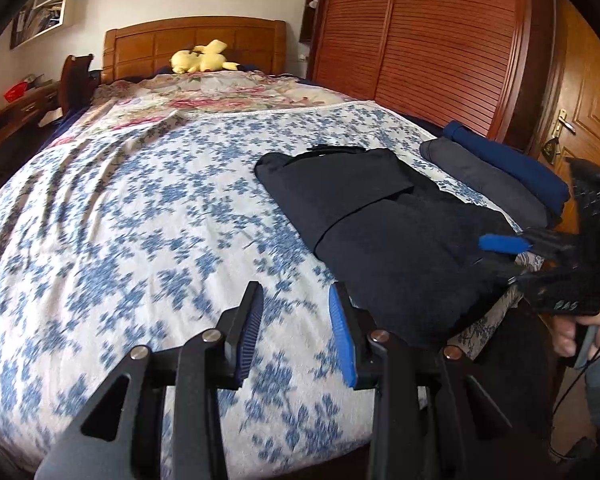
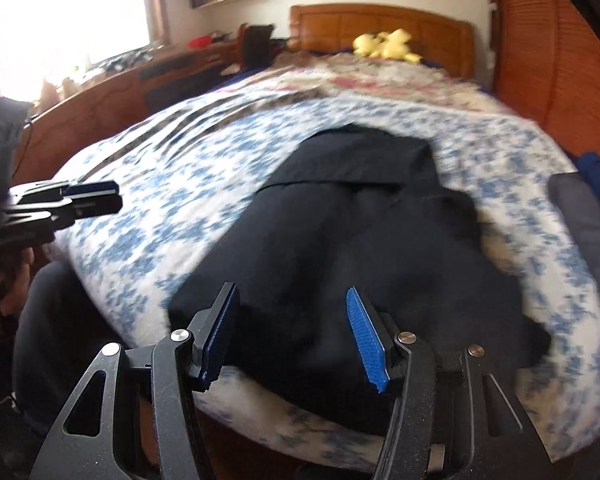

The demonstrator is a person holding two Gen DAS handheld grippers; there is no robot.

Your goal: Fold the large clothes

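Note:
A black garment (image 1: pixel 380 232), folded into a long narrow shape, lies on the right side of the bed (image 1: pixel 140 220) near its foot edge; it also fills the middle of the right wrist view (image 2: pixel 340 220). My left gripper (image 1: pixel 296 320) hangs open over the blue floral bedspread just left of the garment, with only the sheet between its pads. From the right wrist view, the left gripper (image 2: pixel 118 198) shows at the left edge. My right gripper (image 2: pixel 292 320) stands open above the garment's near end, its pads apart. In the left wrist view the right gripper (image 1: pixel 484 254) comes in from the right.
A stack of folded grey and navy clothes (image 1: pixel 492 176) sits at the bed's right edge beyond the garment. A yellow plush toy (image 1: pixel 202 60) rests by the wooden headboard. A louvred wardrobe (image 1: pixel 440 40) lines the right side, a desk (image 2: pixel 140 80) the left. The person's legs (image 2: pixel 60 320) stand at the bed's foot.

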